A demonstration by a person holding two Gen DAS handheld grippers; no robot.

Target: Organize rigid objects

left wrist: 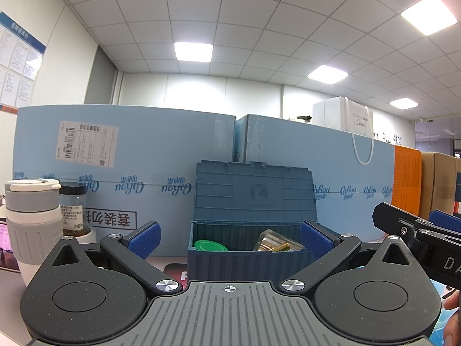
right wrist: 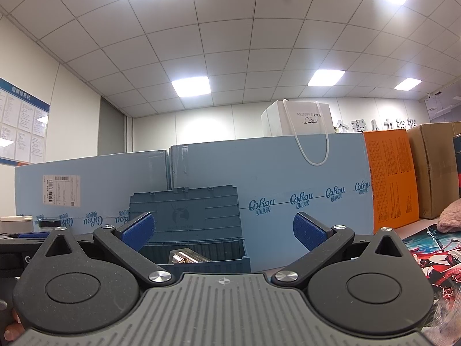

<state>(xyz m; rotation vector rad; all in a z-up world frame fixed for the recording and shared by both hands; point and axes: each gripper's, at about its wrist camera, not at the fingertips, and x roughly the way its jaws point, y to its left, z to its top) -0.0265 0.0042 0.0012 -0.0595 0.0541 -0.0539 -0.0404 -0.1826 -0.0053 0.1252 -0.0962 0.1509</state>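
A dark blue plastic storage box (left wrist: 245, 262) stands on the desk with its lid (left wrist: 255, 191) raised upright. Inside lie a green round lid (left wrist: 210, 245) at the left and a clear case with gold parts (left wrist: 276, 242) at the right. My left gripper (left wrist: 229, 238) is open and empty, its blue pads spread to either side of the box, just in front of it. My right gripper (right wrist: 223, 230) is open and empty, in front of the box (right wrist: 201, 259) and offset to its right. The right gripper also shows at the right edge of the left wrist view (left wrist: 417, 230).
A white and grey tumbler (left wrist: 33, 222) and a dark-capped glass jar (left wrist: 72, 210) stand at the left. Large light blue cartons (left wrist: 115, 173) form a wall behind the box. A white paper bag (right wrist: 299, 121), an orange carton (right wrist: 391, 178) and a brown carton (right wrist: 435, 167) are at the right.
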